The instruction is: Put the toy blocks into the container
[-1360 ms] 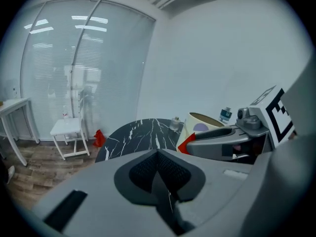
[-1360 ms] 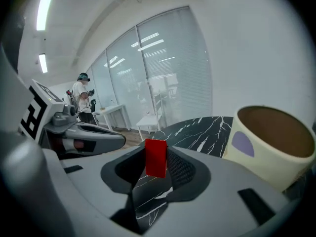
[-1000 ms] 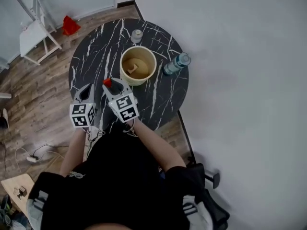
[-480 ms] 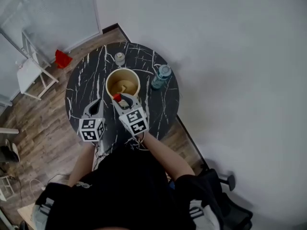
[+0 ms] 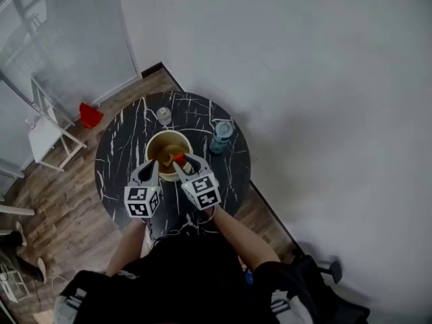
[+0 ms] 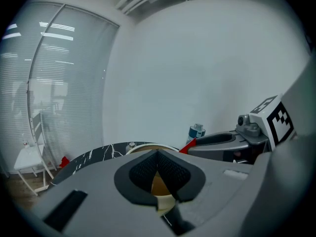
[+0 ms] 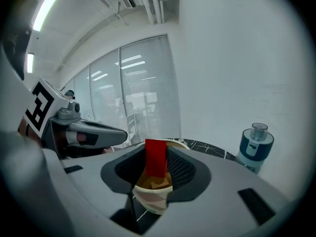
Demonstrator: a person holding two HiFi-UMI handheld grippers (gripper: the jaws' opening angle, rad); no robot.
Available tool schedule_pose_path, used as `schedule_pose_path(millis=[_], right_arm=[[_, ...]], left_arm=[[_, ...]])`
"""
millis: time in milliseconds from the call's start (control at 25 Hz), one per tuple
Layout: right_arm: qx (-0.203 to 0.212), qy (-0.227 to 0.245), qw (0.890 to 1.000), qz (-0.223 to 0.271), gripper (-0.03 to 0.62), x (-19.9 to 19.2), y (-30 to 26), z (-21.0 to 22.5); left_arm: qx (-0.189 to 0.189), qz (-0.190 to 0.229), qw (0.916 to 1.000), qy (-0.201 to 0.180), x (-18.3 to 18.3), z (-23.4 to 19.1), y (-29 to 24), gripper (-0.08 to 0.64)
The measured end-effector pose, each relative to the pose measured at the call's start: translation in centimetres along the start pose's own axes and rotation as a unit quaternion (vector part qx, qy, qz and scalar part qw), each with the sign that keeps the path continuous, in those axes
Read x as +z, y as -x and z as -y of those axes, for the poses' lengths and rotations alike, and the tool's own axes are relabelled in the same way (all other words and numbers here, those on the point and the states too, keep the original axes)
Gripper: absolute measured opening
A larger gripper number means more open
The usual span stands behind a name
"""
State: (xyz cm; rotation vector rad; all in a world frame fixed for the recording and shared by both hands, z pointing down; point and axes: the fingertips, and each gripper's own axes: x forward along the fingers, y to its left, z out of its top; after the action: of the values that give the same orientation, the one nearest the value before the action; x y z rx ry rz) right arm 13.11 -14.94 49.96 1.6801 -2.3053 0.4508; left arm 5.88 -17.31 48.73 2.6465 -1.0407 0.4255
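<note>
I record the right gripper (image 5: 179, 159) with its fingers (image 7: 180, 170) clamped on a red toy block (image 7: 155, 157), which stands upright between the pads with its top edge above them. In the head view the block sits over the near right part of the container (image 5: 157, 138), a cream round tub with an open top, and it is not yet inside. In the right gripper view the tub's wall shows just below the block, and a tan piece (image 7: 151, 183) lies on the bottom. The left gripper (image 5: 154, 163) hangs just beside the right one, at the near left of the tub's rim. Its fingers (image 6: 142, 171) meet at the tips with nothing between them, and the tub's inside shows through the gap behind the tips. The tub stands near the middle of a round black desk (image 5: 120, 159) veined in white. A blue-grey bottle (image 5: 220, 135) stands just to the tub's right and a small capped jar (image 5: 163, 115) beyond it, both apart from the tub. Off the desk, on the wood floor, I note a white chair (image 5: 46, 132) and a red object (image 5: 89, 115)
</note>
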Motion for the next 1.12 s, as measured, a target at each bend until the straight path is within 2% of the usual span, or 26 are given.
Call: schedule_pose_path(millis=[760, 920, 1120], right_arm=[[0.028, 0.007, 0.999, -0.037, 0.130, -2.0, -3.5, 2.3], [0.034, 0.003, 0.999, -0.037, 0.178, -2.4, -3.6, 2.4], [0.035, 0.002, 0.999, -0.022, 0.183, -1.8, -3.0, 2.2]], left_arm=[[0.016, -0.046, 0.9988, 0.010, -2.0, -0.5, -3.5, 0.000], [0.014, -0.046, 0.9988, 0.010, -2.2, -0.1, -3.6, 0.000], [0.016, -0.043, 0.9989, 0.008, -2.1, 0.3, -2.8, 0.000]])
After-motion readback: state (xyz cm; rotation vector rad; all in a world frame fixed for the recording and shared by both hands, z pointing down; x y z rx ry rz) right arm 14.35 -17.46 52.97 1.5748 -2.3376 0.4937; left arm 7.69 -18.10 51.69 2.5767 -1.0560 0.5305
